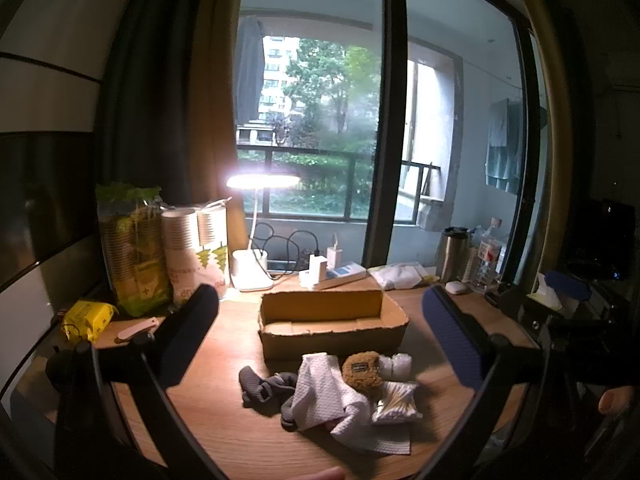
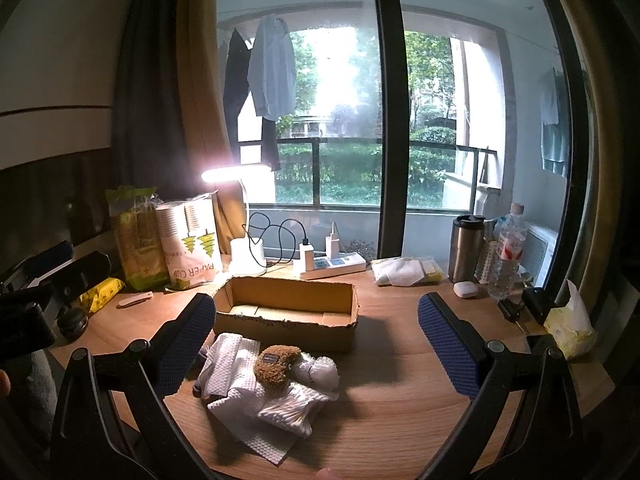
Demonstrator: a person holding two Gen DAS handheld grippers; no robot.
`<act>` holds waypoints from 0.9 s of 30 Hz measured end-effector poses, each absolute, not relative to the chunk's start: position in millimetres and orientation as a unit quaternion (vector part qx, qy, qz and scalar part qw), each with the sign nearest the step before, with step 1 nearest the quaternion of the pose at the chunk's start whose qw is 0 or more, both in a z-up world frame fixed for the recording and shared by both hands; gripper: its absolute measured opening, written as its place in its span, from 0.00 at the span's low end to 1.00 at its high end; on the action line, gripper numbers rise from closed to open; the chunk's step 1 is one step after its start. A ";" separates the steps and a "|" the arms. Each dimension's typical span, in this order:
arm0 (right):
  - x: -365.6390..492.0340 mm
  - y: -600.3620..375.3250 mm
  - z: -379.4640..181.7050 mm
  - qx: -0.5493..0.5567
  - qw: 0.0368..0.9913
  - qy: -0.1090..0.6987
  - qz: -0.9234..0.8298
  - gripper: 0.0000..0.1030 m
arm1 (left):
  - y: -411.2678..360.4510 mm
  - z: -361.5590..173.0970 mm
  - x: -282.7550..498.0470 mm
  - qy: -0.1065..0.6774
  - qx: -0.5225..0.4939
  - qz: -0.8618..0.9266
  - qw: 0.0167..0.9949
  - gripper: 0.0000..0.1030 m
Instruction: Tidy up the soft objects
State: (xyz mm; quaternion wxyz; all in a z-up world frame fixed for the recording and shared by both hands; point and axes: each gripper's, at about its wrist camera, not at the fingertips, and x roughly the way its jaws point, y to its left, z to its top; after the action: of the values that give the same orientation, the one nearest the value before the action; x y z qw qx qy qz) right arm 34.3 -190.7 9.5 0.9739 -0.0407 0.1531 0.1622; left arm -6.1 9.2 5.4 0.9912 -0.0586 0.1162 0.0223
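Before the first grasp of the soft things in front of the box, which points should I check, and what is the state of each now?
1. Left gripper open, nothing held: ok.
2. Right gripper open, nothing held: ok.
3. Open brown cardboard box looks free of soft items; floor partly hidden: cannot tell.
4. Pile in front of box: white waffle cloth, brown fuzzy pouch, dark grey socks: ok.
5. Items separated for single grasp: not ok, cloth overlaps socks.
6. Clear bag of cotton swabs lies against cloth: not ok.
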 end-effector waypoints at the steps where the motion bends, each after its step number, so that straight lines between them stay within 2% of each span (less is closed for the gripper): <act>1: 34.4 -190.4 9.4 -0.041 0.974 0.154 0.163 1.00 | 9.7 5.5 -5.9 0.116 -0.059 0.022 0.991 1.00; 27: 34.8 -188.4 9.9 -0.042 0.974 0.155 0.162 1.00 | 9.1 4.7 -6.7 0.116 -0.058 0.022 0.991 1.00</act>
State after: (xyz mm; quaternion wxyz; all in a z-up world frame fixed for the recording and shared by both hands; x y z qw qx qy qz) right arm 34.8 -188.4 9.9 0.9735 -0.0419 0.1555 0.1622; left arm -6.8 9.1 4.7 0.9912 -0.0582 0.1165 0.0219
